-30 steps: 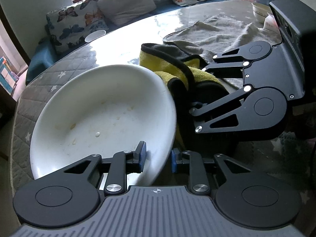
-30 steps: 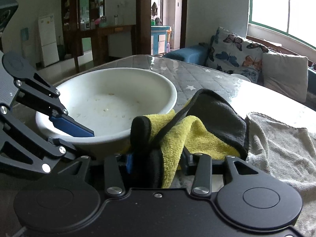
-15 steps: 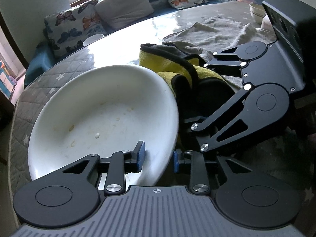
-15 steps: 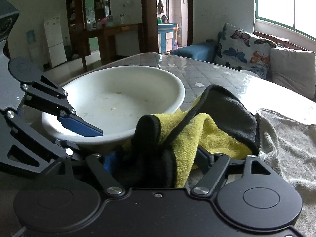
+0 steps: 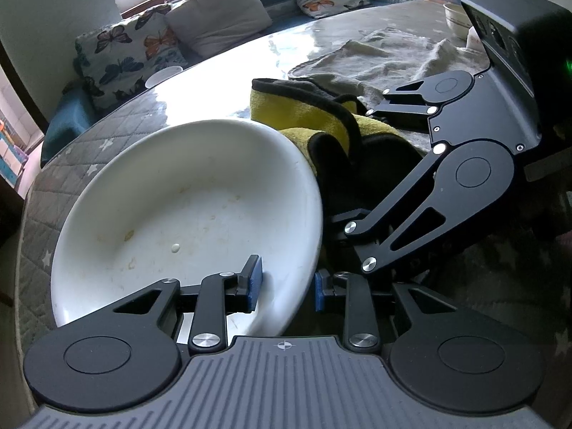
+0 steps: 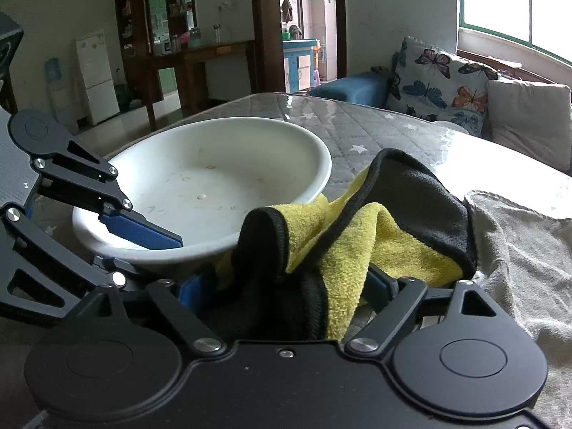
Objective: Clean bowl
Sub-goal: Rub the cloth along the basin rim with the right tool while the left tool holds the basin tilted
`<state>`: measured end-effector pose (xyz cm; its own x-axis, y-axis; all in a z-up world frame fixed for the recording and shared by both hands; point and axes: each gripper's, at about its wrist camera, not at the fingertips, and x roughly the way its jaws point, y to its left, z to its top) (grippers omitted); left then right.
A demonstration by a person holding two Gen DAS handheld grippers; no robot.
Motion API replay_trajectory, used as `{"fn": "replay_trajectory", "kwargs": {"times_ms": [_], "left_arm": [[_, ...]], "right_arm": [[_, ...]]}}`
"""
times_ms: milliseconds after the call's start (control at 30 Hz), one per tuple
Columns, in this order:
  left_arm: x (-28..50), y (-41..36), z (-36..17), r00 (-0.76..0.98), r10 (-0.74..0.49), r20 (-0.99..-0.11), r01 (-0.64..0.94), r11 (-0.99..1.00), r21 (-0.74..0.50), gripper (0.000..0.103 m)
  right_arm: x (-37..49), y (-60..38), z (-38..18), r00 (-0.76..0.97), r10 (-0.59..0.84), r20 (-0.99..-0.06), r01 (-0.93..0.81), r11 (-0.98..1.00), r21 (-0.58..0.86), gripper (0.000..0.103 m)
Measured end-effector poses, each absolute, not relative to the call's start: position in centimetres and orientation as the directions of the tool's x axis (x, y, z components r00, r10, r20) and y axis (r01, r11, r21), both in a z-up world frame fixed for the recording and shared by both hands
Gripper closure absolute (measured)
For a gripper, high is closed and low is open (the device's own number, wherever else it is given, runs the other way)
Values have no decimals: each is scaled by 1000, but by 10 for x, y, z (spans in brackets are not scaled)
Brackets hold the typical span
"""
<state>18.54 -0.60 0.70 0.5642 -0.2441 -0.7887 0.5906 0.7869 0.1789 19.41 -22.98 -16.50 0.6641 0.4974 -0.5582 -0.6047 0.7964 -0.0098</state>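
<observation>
Left gripper (image 5: 287,284) pinches the bowl (image 5: 186,214) rim, right gripper (image 6: 289,286) clamps the cloth (image 6: 343,243), and crumbs still dot the bowl.

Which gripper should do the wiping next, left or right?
Right. The right gripper has the yellow cloth between its fingers, beside the bowl. The left gripper straddles the bowl's rim, steadying it, so it looks better kept there.
</observation>
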Motion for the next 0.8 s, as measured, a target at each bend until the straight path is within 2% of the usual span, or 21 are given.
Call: {"fn": "replay_trajectory", "kwargs": {"times_ms": [133, 200, 267, 300, 333, 367, 400, 433, 467, 500, 567, 633, 667, 800], "left_arm": [[184, -8, 5, 567, -236, -789, 593, 782, 192, 72], [185, -8, 5, 571, -228, -788, 585, 787, 195, 66], [187, -8, 5, 583, -209, -785, 566, 798, 208, 53], [187, -7, 5, 584, -205, -785, 562, 800, 209, 50], [189, -6, 5, 584, -197, -787, 551, 808, 206, 48], [190, -6, 5, 581, -197, -790, 551, 809, 203, 48], [191, -6, 5, 577, -198, -792, 551, 810, 200, 48], [192, -6, 5, 574, -198, -795, 552, 811, 196, 49], [193, -7, 6, 572, -197, -796, 554, 808, 198, 50], [192, -7, 6, 569, -198, -798, 559, 805, 198, 52], [193, -8, 7, 552, -211, -807, 570, 802, 180, 65], [192, -11, 8, 543, -216, -811, 579, 796, 176, 72], [191, -13, 8, 545, -213, -811, 582, 792, 183, 73], [189, -16, 8, 549, -208, -810, 587, 786, 196, 75]], "right_arm": [[193, -229, -165, 666, 495, -558, -605, 796, -17, 15], [192, -229, -166, 669, 492, -557, -604, 796, -22, 16], [191, -229, -165, 671, 492, -554, -607, 794, -31, 20], [190, -229, -164, 672, 493, -553, -609, 792, -34, 21], [190, -230, -164, 673, 494, -551, -611, 790, -38, 26], [189, -230, -163, 673, 494, -550, -614, 789, -42, 37], [188, -230, -163, 674, 495, -549, -616, 787, -46, 42], [188, -231, -162, 675, 495, -548, -616, 786, -49, 46], [187, -232, -162, 676, 493, -548, -616, 786, -53, 55], [186, -233, -161, 677, 491, -548, -616, 786, -56, 58], [184, -235, -160, 679, 488, -548, -615, 786, -63, 66], [183, -237, -159, 682, 484, -549, -614, 786, -70, 69], [182, -238, -159, 683, 482, -549, -614, 786, -73, 72], [177, -243, -159, 687, 475, -550, -617, 781, -97, 74]]}}
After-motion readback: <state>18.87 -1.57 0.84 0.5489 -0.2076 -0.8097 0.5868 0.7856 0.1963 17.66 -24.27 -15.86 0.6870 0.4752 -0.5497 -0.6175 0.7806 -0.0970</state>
